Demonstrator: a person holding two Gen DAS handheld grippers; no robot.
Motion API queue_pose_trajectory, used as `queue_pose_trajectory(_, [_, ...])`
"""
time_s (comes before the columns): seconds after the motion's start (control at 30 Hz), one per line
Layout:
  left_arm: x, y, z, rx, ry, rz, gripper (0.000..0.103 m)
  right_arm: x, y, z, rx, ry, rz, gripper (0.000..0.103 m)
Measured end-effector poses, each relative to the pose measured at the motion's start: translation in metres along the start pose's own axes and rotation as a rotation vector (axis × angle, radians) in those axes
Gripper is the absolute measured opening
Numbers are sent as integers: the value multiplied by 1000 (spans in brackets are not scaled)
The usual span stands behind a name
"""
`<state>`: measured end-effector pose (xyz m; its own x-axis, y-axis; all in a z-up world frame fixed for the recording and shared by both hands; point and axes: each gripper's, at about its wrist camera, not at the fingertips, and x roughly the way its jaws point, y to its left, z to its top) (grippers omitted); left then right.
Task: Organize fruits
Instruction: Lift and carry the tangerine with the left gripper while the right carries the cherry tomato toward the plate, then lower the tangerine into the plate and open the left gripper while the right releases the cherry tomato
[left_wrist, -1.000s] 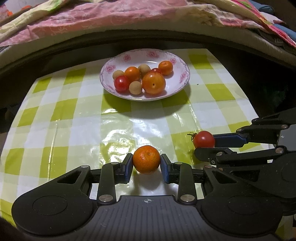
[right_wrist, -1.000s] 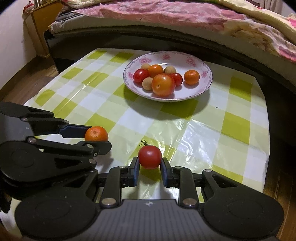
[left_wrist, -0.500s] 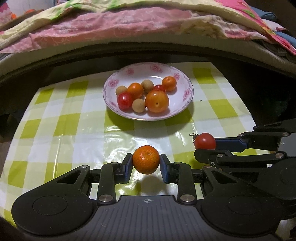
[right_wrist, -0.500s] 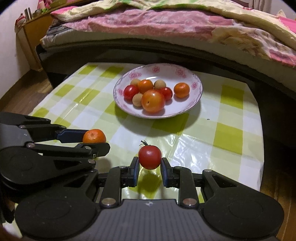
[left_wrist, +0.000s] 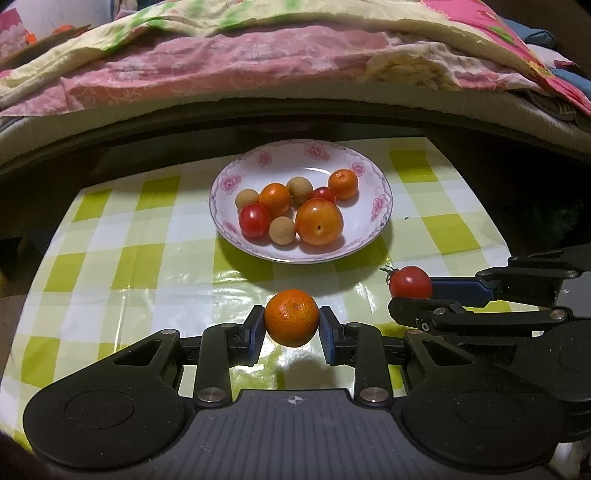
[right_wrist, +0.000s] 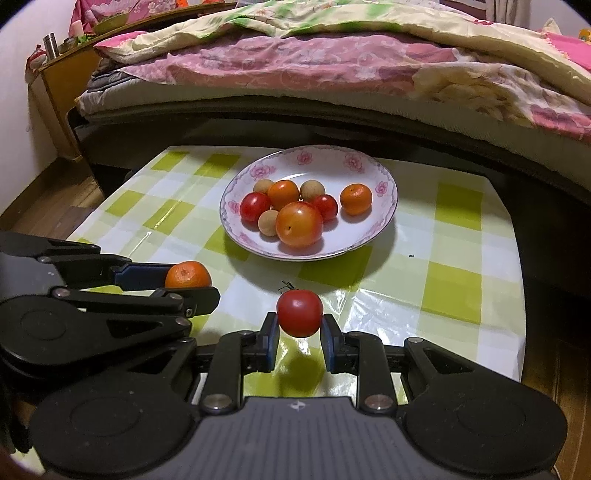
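Left wrist view: we are holding a mandarin (left_wrist: 291, 317) in our left gripper (left_wrist: 291, 326), both blue pads pressing on its sides, and it is hanging clear of the checked cloth (left_wrist: 147, 266), its shadow lying on the cloth beneath. The plate (left_wrist: 380, 201) is sitting beyond the mandarin, near it, toward the bed (left_wrist: 258, 66). Our right gripper (left_wrist: 417, 295) is showing to the right of the plate's near rim, gripping a tomato (left_wrist: 410, 282).

Right wrist view: we are clamping the tomato (right_wrist: 300, 313) in our right gripper (right_wrist: 300, 332), the stem pointing up and left, and it too is hanging above the cloth (right_wrist: 461, 266), just in front of the plate (right_wrist: 384, 218). Our left gripper (right_wrist: 192, 286) is reaching in left of the plate's near rim with the mandarin (right_wrist: 187, 275).

On the plate we are seeing two small tomatoes, two mandarins, three tan round fruits and one large orange-red fruit (right_wrist: 300, 224) at the front, touching its neighbours.
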<state>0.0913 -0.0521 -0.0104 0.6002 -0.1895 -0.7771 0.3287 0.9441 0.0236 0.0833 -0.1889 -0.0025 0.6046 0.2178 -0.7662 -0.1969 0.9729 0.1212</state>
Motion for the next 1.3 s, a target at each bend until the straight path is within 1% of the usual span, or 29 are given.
queue_pose_trajectory(0.33, [4,-2,9,15,-17,1,37,0,-5,6,19,-23,-13,29])
queue_pose_trajectory(1.1, [12,2,25,3,-32,0,37,7,-13,19,49,-66,-17,29])
queue_pose_trajectory(1.3, [18,4,31,-2,-30,8,37,12,-14,24,47,-66,-20,29])
